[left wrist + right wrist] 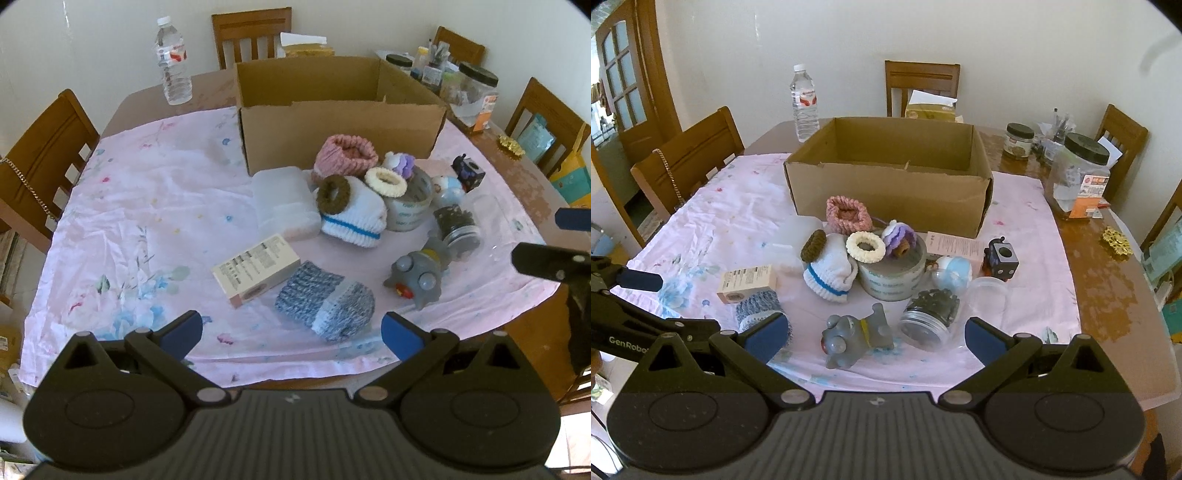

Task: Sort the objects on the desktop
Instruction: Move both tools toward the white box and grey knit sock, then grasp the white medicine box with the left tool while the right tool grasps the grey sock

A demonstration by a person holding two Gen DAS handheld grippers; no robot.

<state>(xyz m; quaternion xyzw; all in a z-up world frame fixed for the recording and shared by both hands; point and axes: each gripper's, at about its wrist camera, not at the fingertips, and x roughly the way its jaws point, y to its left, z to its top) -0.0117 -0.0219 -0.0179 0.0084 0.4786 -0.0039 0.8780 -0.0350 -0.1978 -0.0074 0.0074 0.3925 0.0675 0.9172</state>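
An open cardboard box (340, 133) (886, 192) stands at the back of a pink cloth (147, 206) (738, 206). In front of it lies a pile: a blue-grey knit sock (325, 306) (759, 308), a small carton (255, 269) (746, 282), a white sock with a blue stripe (351, 218) (829, 273), a pink knit piece (345, 155) (846, 214), a tape roll (410, 206) (892, 277), a grey toy (417, 277) (853, 334) and a jar on its side (458, 229) (931, 317). My left gripper (291, 334) is open above the blue-grey sock. My right gripper (875, 338) is open above the grey toy.
A water bottle (173, 62) (804, 107) stands at the back left. Jars and clutter (469, 88) (1078, 177) sit at the back right on the wooden table (532, 192) (1108, 280). Wooden chairs (40, 162) (690, 162) ring the table.
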